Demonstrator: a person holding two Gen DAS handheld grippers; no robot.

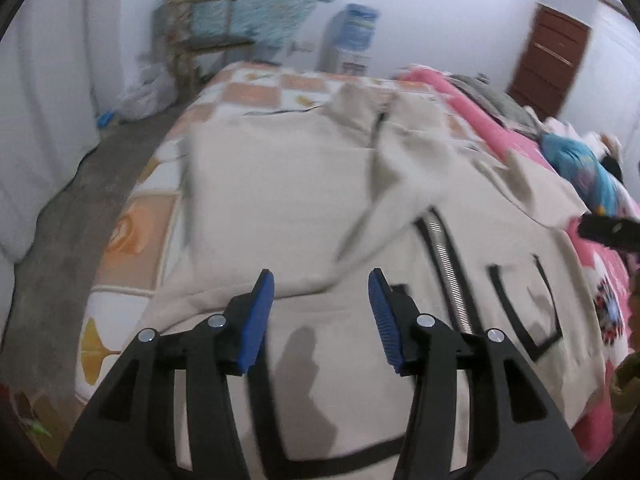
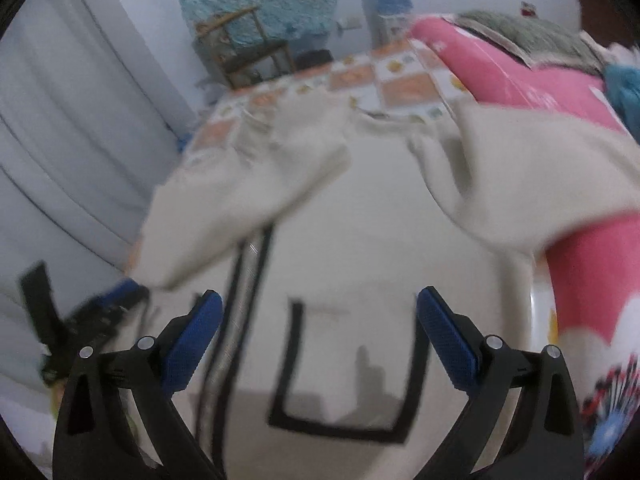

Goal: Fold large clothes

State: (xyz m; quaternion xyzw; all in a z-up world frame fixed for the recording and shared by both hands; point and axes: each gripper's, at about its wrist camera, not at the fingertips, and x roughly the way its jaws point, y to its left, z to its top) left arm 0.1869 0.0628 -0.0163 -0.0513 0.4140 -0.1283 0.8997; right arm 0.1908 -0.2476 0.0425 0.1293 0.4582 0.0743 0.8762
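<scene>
A large cream zip-up jacket [image 1: 288, 184] with black trim lies spread on the bed, front up. Its zipper [image 1: 448, 264] runs down the middle and a black-outlined pocket [image 1: 524, 312] sits to the right. One sleeve [image 1: 400, 176] is folded in across the chest. My left gripper [image 1: 320, 312] is open and empty, just above the jacket's lower left part. In the right wrist view the jacket [image 2: 360, 216] fills the middle, with the pocket [image 2: 344, 376] below. My right gripper [image 2: 320, 332] is open and empty above the pocket. The left gripper [image 2: 96, 320] shows blurred at the left.
The bed has an orange-and-white checked sheet [image 1: 256, 88]. A pink blanket [image 1: 480, 120] and other clothes are piled along the right side. A wooden rack [image 1: 200, 40], a water dispenser [image 1: 352, 40] and a brown door [image 1: 548, 60] stand by the far wall.
</scene>
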